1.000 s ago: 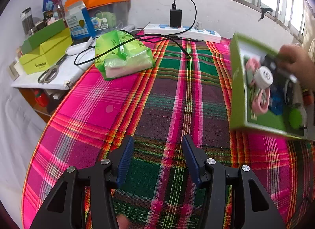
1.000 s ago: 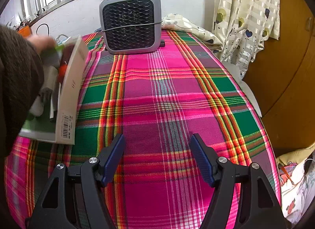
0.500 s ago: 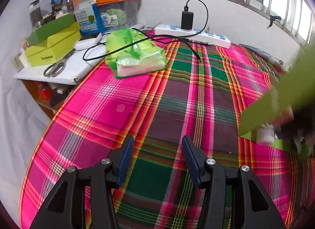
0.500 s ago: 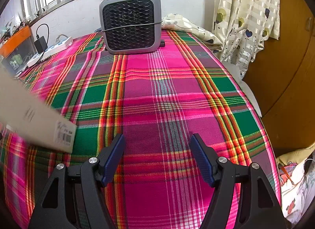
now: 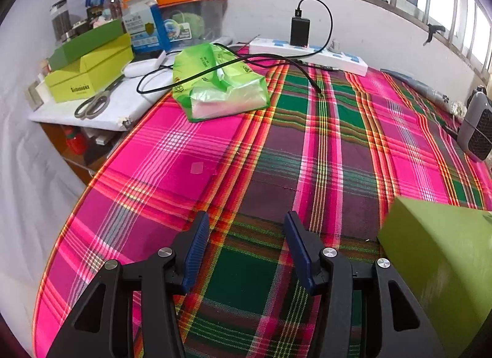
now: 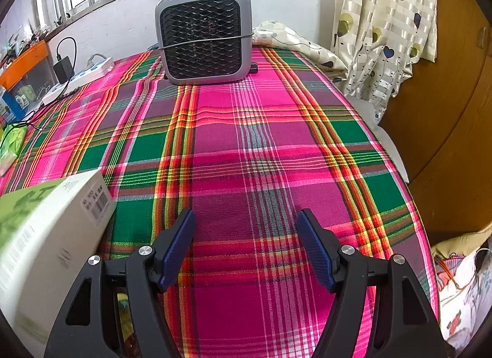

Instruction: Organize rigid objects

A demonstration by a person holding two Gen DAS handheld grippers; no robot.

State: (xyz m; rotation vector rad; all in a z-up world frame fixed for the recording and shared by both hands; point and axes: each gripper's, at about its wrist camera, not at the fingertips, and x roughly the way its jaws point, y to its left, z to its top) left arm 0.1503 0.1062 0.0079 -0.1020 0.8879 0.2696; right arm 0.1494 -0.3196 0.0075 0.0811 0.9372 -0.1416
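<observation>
Looking through the left wrist view, the left gripper (image 5: 246,247) is wide apart and empty over the plaid cloth (image 5: 323,158); the green box (image 5: 439,265) sits at 4 o'clock, just beside its right finger.

From the right wrist view, the right gripper (image 6: 246,247) also stands spread with nothing inside, and the same box (image 6: 46,235) is at 8 o'clock. Its contents are hidden, so a careless swing could knock the box.

The green box (image 5: 446,265) runs off the frame's right edge, blurred, its contents hidden; beyond it the heater (image 5: 478,130) is cropped too.
</observation>
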